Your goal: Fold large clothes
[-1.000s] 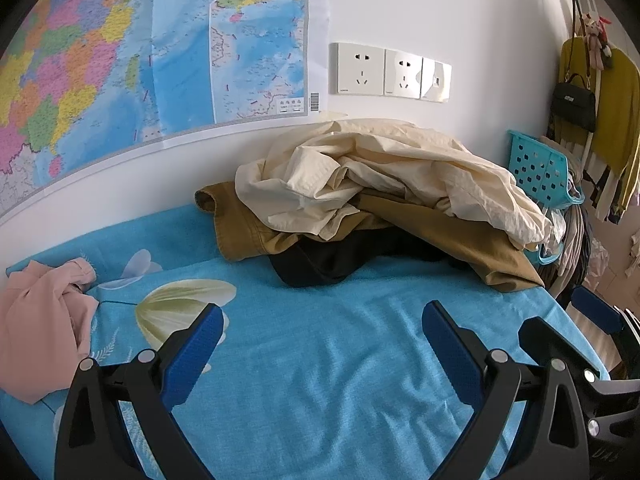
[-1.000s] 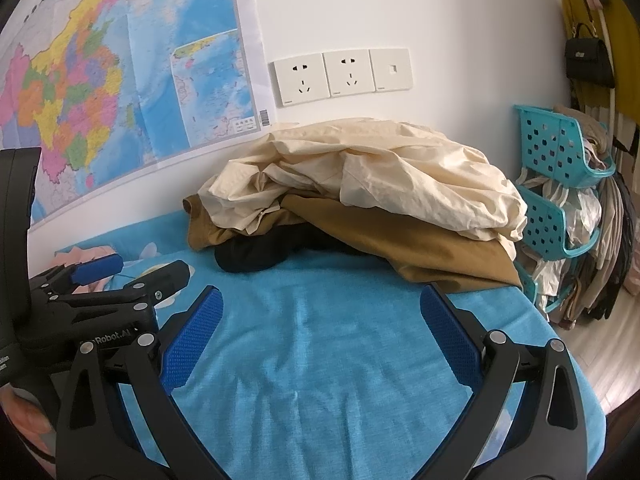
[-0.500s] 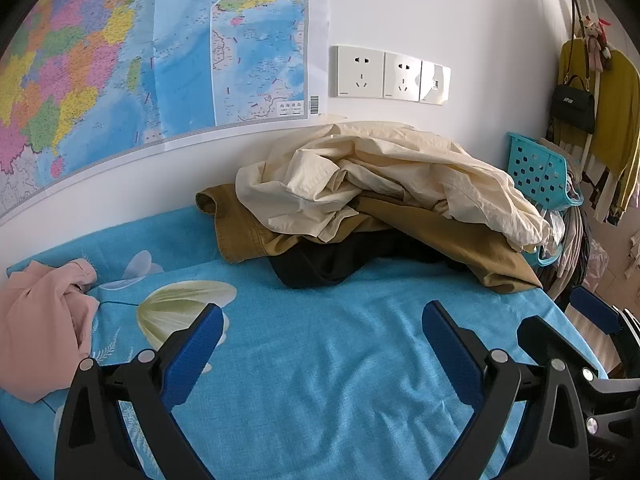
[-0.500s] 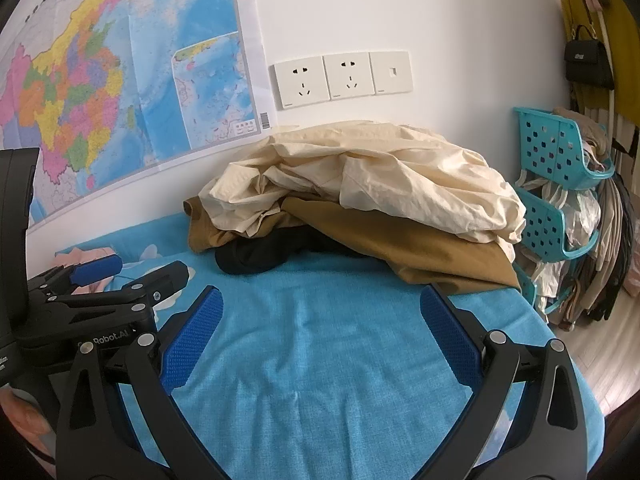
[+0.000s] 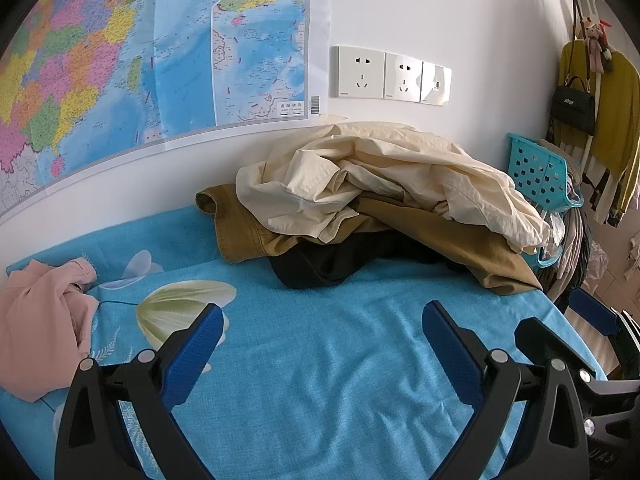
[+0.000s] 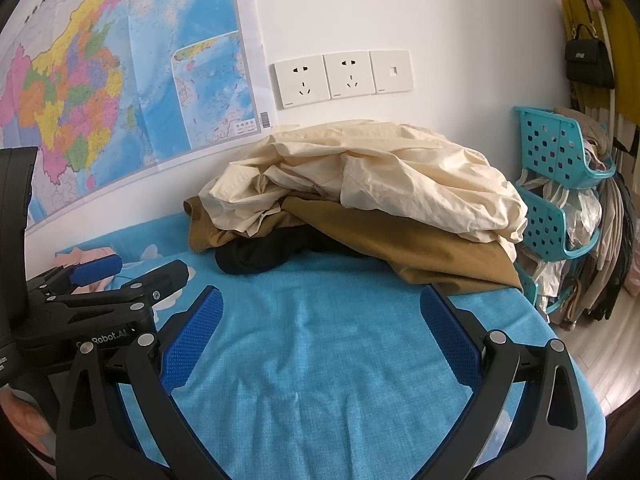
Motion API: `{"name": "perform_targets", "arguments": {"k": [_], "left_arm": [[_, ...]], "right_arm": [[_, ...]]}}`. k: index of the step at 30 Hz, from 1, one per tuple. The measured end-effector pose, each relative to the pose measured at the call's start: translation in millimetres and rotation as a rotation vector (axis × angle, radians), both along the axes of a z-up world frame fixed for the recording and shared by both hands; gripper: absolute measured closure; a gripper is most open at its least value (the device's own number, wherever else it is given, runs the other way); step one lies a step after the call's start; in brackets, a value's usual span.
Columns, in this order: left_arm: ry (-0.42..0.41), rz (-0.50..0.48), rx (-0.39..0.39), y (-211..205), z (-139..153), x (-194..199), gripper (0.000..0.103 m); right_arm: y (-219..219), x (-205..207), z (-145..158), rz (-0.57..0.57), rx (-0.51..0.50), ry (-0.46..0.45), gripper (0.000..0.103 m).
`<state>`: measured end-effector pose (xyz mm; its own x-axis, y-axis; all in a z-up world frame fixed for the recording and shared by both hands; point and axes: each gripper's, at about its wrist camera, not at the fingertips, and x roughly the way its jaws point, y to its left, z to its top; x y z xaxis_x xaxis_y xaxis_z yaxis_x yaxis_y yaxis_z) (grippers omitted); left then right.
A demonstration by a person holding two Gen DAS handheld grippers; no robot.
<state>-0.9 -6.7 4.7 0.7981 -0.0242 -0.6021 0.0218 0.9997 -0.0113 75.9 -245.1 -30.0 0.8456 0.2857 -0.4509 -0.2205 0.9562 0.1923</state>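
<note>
Hovering over bed (image 5: 320, 380), left tongs (image 5: 320, 340) spread wide, empty; right tongs (image 6: 320, 320) likewise wide, empty, alongside. Clothes pile (image 6: 360, 200) at 12 o'clock, against wall, apart from both. Pile's long axis runs 9-to-3. Cream garment (image 5: 380, 176) tops brown and black layers. Right tongs seem slightly nearer. Pink garment (image 5: 36, 320) at left tongs' 9 o'clock.

Both views are taken low over the blue bedsheet (image 5: 320, 360), faced toward the wall map (image 5: 120, 60); the clothes pile (image 5: 380, 200) is shared at moderate range. The left gripper (image 6: 132, 280) is seen, apparently alongside, at the right view's left edge
</note>
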Motion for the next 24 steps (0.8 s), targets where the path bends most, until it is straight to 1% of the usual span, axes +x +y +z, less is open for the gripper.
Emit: {"name": "perform_targets", "arguments": {"k": [18,24], "left_arm": [[0.002,0.009,0.002,1,-1,4,0.006],[0.018,0.018,0.004,5,-3,11,0.006]], "right_arm": [[6,6,-1,0.013,-0.022,-0.001,0.005],[8,11,0,0.024,-0.037,-0.006,0.005]]}}
